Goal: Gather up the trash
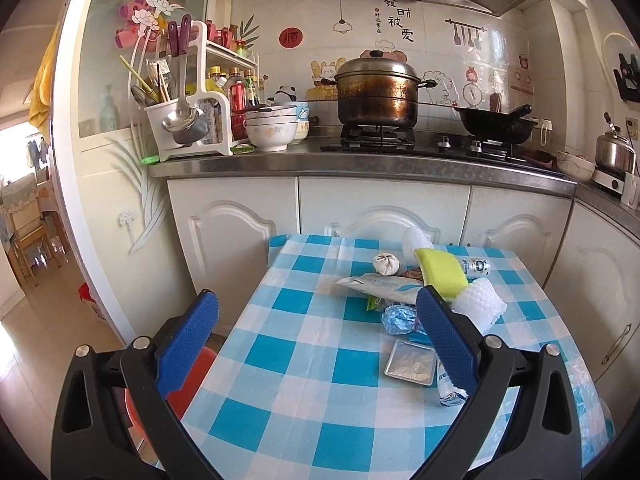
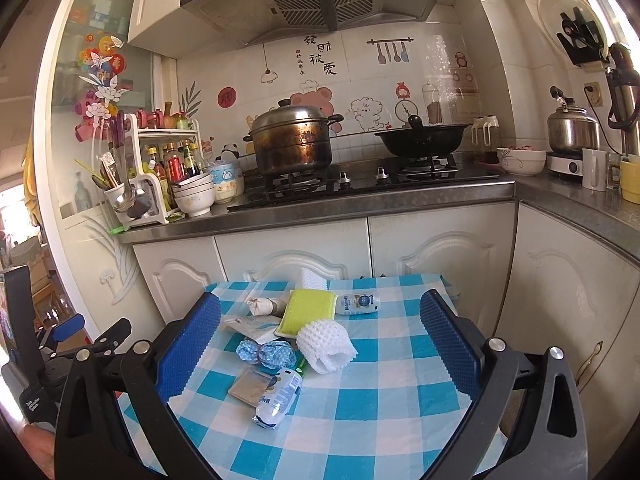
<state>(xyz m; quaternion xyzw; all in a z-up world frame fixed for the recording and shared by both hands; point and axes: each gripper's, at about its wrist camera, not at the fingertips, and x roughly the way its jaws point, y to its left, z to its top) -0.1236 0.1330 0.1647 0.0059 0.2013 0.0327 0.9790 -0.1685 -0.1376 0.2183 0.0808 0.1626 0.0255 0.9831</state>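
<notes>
Both blue-padded grippers, left [image 1: 318, 324] and right [image 2: 320, 328], hover spread and empty over the checked table's [image 2: 360, 420] far-centre litter, where the light, squashy white foam net [image 2: 326, 344] likely wants a mid-body pinch.

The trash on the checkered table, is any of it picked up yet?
Nothing looks collected yet. Both the left hand-held gripper and the right hand-held gripper are open and hold nothing. Still left on the blue-and-white checkered tablecloth: the yellow-green sponge, the white foam net sleeve, the crumpled blue wrapper, the small white plastic bottle and more.
</notes>
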